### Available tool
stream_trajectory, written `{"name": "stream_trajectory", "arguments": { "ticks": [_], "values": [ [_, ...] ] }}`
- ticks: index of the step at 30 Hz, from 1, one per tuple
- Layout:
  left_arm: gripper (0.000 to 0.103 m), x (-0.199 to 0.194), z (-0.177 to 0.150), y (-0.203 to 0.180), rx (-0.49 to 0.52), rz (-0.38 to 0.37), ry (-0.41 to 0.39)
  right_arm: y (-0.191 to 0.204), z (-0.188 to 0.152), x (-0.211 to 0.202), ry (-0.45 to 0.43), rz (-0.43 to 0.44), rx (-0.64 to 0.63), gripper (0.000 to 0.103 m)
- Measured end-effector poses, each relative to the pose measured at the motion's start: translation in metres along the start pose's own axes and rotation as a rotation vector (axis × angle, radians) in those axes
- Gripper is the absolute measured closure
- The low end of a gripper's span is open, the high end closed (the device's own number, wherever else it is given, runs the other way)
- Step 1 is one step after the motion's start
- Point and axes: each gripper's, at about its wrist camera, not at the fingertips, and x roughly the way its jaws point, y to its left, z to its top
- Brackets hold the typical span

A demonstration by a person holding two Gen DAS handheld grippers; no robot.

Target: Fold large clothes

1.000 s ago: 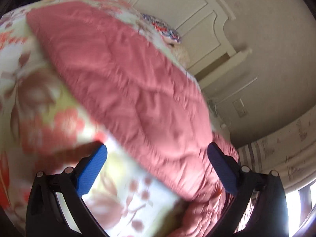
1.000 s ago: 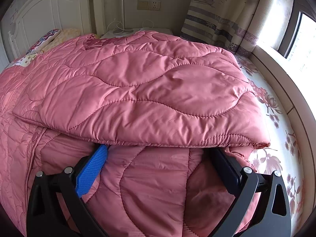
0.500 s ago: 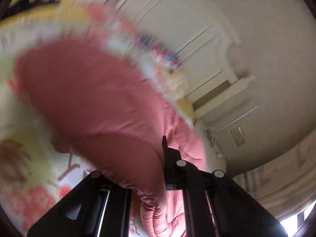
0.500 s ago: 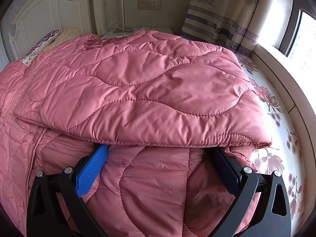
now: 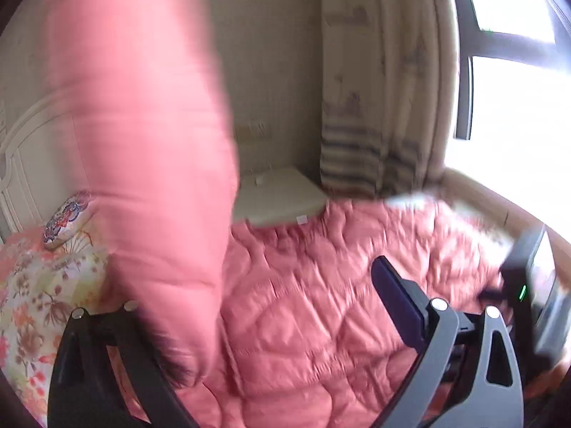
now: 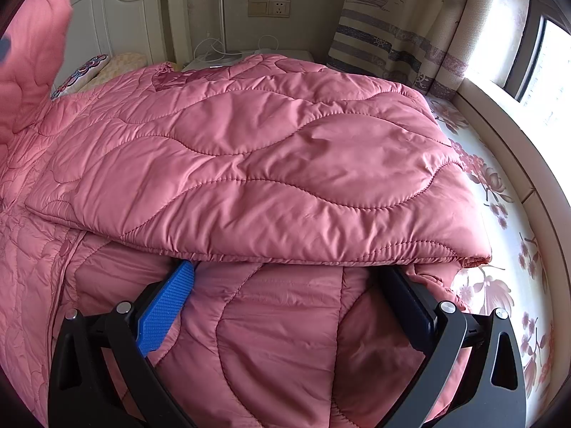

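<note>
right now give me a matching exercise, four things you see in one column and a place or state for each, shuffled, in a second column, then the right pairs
Things:
1. right gripper
2. pink quilted coat
3. wall socket
4. striped curtain

Places or states:
A. on the wall behind the nightstand
B. hanging beside the window
C. open, tips under the folded edge
D. folded over on the bed

Pairs: 1-C, 2-D, 3-A, 4-B
</note>
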Motion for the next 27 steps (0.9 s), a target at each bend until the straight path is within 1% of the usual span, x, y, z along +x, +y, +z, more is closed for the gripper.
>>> {"name": "stream_trajectory", "arguments": {
  "ticks": [1,2,4,6,8,10,11,12,13,14,15,18,19,20,22,24,26,27],
  "values": [
    [0.006,-0.002,-0.011,0.001,-0.022,-0.014,0.013,0.000,0.000,0.000,0.000,0.001,0.000,0.004],
    [0.006,-0.005,-0.020,0.011,-0.062,-0.027,0.027,0.000,0.000,0.001,0.000,0.002,0.001,0.004],
    [0.005,-0.010,-0.029,0.032,-0.121,-0.014,0.035,0.000,0.000,0.001,0.001,0.004,0.002,0.004],
    [0.002,-0.017,-0.041,0.056,-0.187,0.000,0.047,0.001,0.001,0.002,0.002,0.007,0.004,0.004],
    [0.002,-0.019,-0.057,0.077,-0.249,0.015,0.066,0.001,0.001,0.002,0.003,0.011,0.006,0.004],
    [0.002,-0.023,-0.079,0.097,-0.307,0.044,0.090,0.000,0.000,0.002,0.003,0.013,0.008,0.004],
    [0.002,-0.022,-0.083,0.102,-0.333,0.042,0.092,0.000,0.000,0.002,0.003,0.015,0.009,0.004],
    [0.002,-0.023,-0.092,0.105,-0.369,0.022,0.098,-0.001,0.000,0.002,0.004,0.020,0.012,0.004],
    [0.002,-0.023,-0.098,0.103,-0.384,-0.002,0.110,-0.001,0.000,0.002,0.006,0.026,0.015,0.004],
    [0.002,-0.019,-0.100,0.099,-0.369,-0.024,0.128,-0.002,0.000,0.002,0.009,0.032,0.017,0.004],
    [0.002,-0.019,-0.099,0.090,-0.330,-0.030,0.135,-0.003,0.000,0.000,0.015,0.032,0.014,0.004],
    [0.002,-0.019,-0.097,0.066,-0.223,-0.021,0.127,-0.005,-0.007,-0.020,0.002,0.019,0.029,0.004],
    [0.002,-0.019,-0.098,0.063,-0.208,-0.019,0.127,-0.006,-0.011,-0.029,-0.008,0.027,0.043,0.004],
    [0.002,-0.020,-0.098,0.060,-0.206,-0.020,0.128,-0.006,-0.017,-0.040,-0.013,0.060,0.056,0.004],
    [0.002,-0.018,-0.099,0.064,-0.226,-0.028,0.135,-0.005,-0.029,-0.054,-0.003,0.158,0.082,0.004],
    [0.002,-0.018,-0.099,0.069,-0.258,-0.038,0.132,-0.001,-0.045,-0.067,0.027,0.309,0.125,0.004],
    [0.002,-0.020,-0.103,0.074,-0.292,-0.050,0.129,0.008,-0.056,-0.075,0.052,0.528,0.170,0.005],
    [0.002,-0.019,-0.103,0.075,-0.298,-0.054,0.128,0.014,-0.056,-0.076,0.057,0.576,0.188,0.007]
  ]
}}
